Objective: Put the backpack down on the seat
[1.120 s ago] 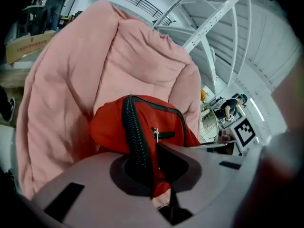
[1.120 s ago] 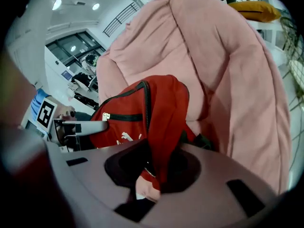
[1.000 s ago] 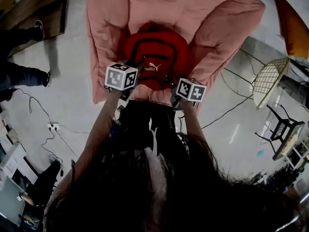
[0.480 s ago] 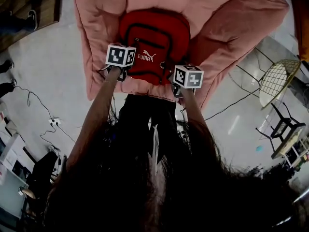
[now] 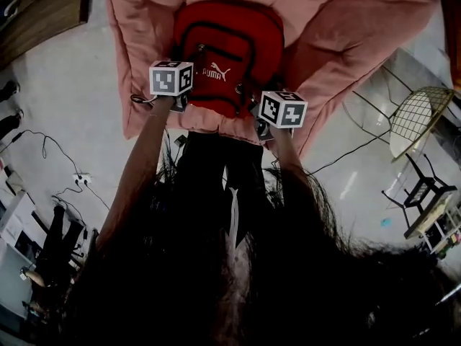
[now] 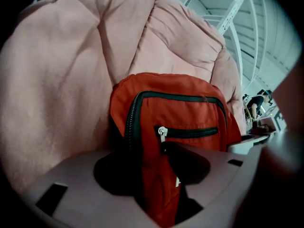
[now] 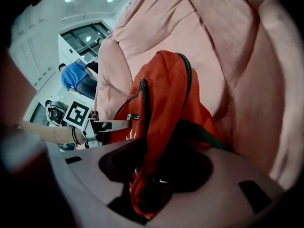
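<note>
One red backpack (image 5: 229, 56) is seen propped on the pink cushioned seat (image 5: 144, 27), leaned against the padded backrest with its front pocket zip (image 6: 162, 133) turned outward. Its lower edge on the person's left is flanked by the left gripper (image 6: 152, 175), whose jaws are being opened with a fold of red fabric between them. The opposite lower edge is flanked by the right gripper (image 7: 154, 175), its jaws likewise being opened around bunched fabric and a dark strap. Beyond the seat, a grey floor (image 5: 79, 121) with cables (image 5: 54, 150) and a wire chair (image 5: 414, 117) are seen.
</note>
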